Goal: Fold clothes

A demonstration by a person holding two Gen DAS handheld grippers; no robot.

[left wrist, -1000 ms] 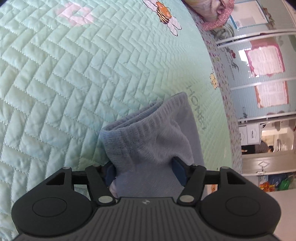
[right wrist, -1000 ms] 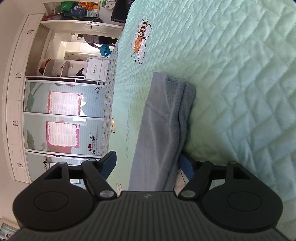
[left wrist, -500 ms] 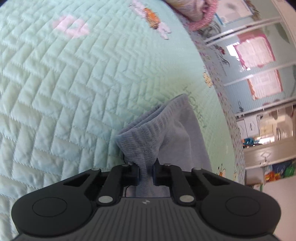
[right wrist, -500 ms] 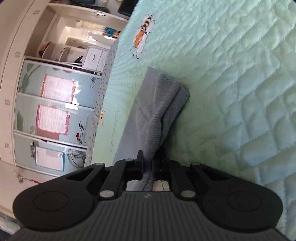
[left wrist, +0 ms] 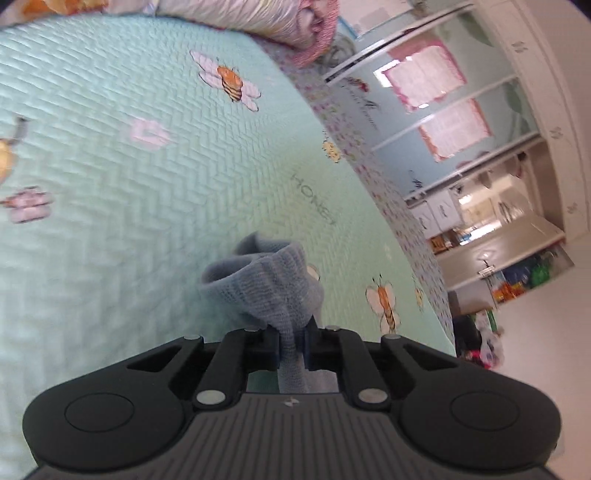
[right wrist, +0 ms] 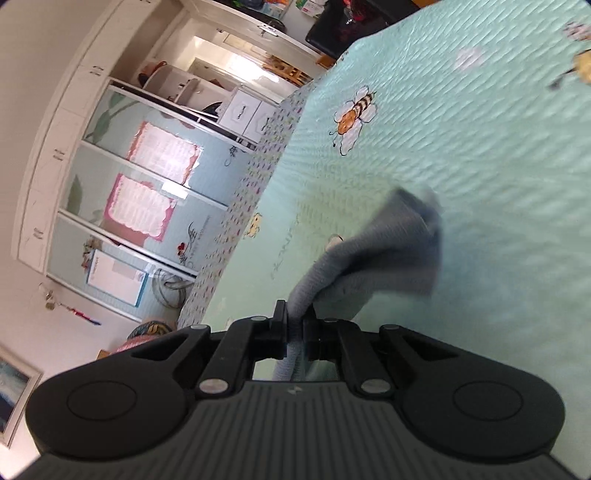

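A grey-blue knitted garment (left wrist: 266,284) hangs bunched above the mint quilted bedspread (left wrist: 110,206). My left gripper (left wrist: 291,341) is shut on a fold of it, and the ribbed edge curls up just past the fingers. In the right wrist view the same garment (right wrist: 384,251) stretches away and to the right, blurred by motion, with my right gripper (right wrist: 295,332) shut on its near edge. Both ends are lifted off the bedspread (right wrist: 461,147); the part below the jaws is hidden.
The bedspread carries bee prints (left wrist: 231,81) and the word HONEY (left wrist: 314,201). A pile of bedding (left wrist: 258,18) lies at the head of the bed. Beside the bed stands a wardrobe with sliding doors (right wrist: 140,192). A doorway with shelves (left wrist: 498,221) lies beyond.
Both grippers went from open around the garment's edges to shut on it. Both then rose and rolled, lifting the garment off the bedspread.
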